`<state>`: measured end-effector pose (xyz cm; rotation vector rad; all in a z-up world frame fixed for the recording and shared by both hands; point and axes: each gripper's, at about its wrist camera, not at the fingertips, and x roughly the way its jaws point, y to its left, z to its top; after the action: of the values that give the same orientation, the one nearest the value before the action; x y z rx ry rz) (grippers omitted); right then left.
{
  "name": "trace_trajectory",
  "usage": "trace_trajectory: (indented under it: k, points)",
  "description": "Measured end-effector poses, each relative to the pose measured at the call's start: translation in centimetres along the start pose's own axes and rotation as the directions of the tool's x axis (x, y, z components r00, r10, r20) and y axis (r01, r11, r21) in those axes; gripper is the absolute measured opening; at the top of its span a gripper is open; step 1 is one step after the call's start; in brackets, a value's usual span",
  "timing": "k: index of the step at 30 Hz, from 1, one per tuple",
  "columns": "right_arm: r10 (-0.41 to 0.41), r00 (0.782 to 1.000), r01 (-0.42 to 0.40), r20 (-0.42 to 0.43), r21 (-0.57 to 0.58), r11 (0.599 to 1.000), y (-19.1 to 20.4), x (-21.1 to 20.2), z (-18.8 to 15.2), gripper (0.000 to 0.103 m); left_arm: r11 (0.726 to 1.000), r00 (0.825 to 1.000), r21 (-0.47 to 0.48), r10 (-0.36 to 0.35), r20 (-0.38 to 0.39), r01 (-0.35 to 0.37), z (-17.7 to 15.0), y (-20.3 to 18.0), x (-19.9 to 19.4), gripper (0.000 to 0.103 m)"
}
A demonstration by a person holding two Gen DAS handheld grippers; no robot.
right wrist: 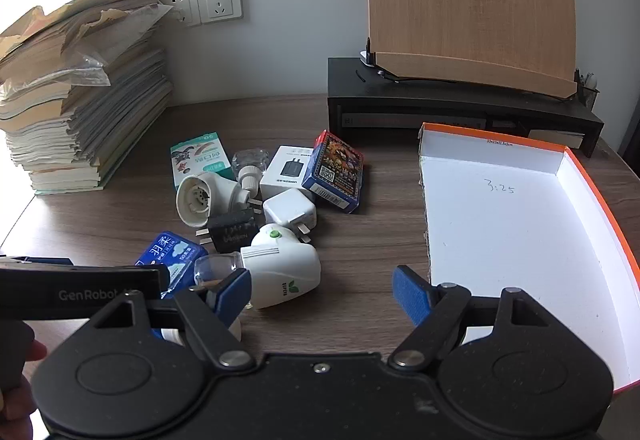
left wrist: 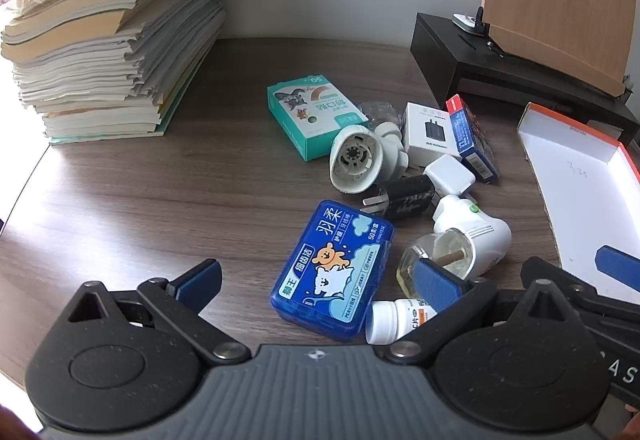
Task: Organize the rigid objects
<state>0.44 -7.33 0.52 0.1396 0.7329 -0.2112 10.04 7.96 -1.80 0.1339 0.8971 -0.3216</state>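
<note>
Both grippers, left gripper (left wrist: 318, 284) and right gripper (right wrist: 322, 288), hover with jaws spread wide and empty above the wooden desk (left wrist: 160, 180), nearest a blue floss case (left wrist: 334, 272), then a clutter of chargers and small boxes, the open white box (right wrist: 520, 232) to their right, paper stack (left wrist: 100, 40) beyond.

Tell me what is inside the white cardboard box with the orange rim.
The white cardboard box with the orange rim holds no objects; only handwritten "3:25" marks its floor. Its near corner is covered by the right gripper, so that part is unseen.
</note>
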Motion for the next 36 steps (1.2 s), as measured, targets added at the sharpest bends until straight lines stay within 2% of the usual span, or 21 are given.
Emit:
trace_trajectory:
  k: [36]
  points:
    - [-0.009, 0.998, 0.011, -0.058, 0.034, 0.999, 0.5, 2.6, -0.1, 0.092, 1.000, 0.999, 0.019, -0.015, -0.043, 0.016, 0.1, 0.6, 2.6, 0.103]
